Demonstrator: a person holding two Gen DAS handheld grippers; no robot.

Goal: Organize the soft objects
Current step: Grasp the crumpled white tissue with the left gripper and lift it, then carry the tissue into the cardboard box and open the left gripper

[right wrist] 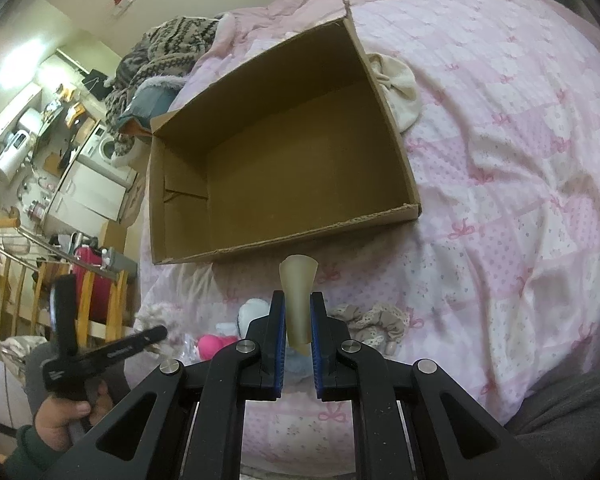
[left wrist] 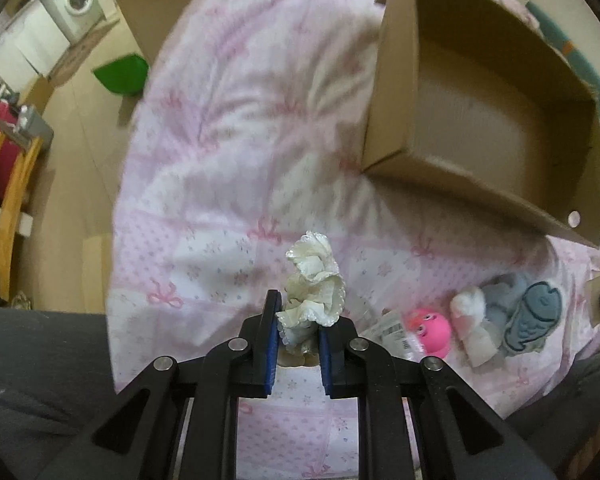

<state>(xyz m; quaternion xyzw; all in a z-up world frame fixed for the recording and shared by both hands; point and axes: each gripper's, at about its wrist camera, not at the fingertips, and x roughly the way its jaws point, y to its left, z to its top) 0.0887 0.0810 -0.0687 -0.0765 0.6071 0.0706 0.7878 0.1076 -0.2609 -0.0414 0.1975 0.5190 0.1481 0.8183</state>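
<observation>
My left gripper [left wrist: 300,320] is shut on a white frilly scrunchie [left wrist: 316,280], which hangs above the pink bedspread [left wrist: 228,152]. An open cardboard box [left wrist: 396,80] lies to the upper right, with nothing in it. In the right wrist view my right gripper [right wrist: 298,306] is shut on a pale beige tapered soft piece [right wrist: 298,284], just in front of the same box [right wrist: 180,184]. Beside the grippers lie a pink toy [left wrist: 428,330], a white plush [left wrist: 470,312] and a blue fish-shaped piece [left wrist: 534,320].
A beige lace scrunchie [right wrist: 374,320] lies right of my right gripper, and a cream cloth bow [right wrist: 396,84] sits behind the box. A hand [right wrist: 60,416] holds the other gripper at lower left. Knitted clothes [right wrist: 168,48] are piled at the bed's far end. The bed edge drops to the floor [left wrist: 84,160] on the left.
</observation>
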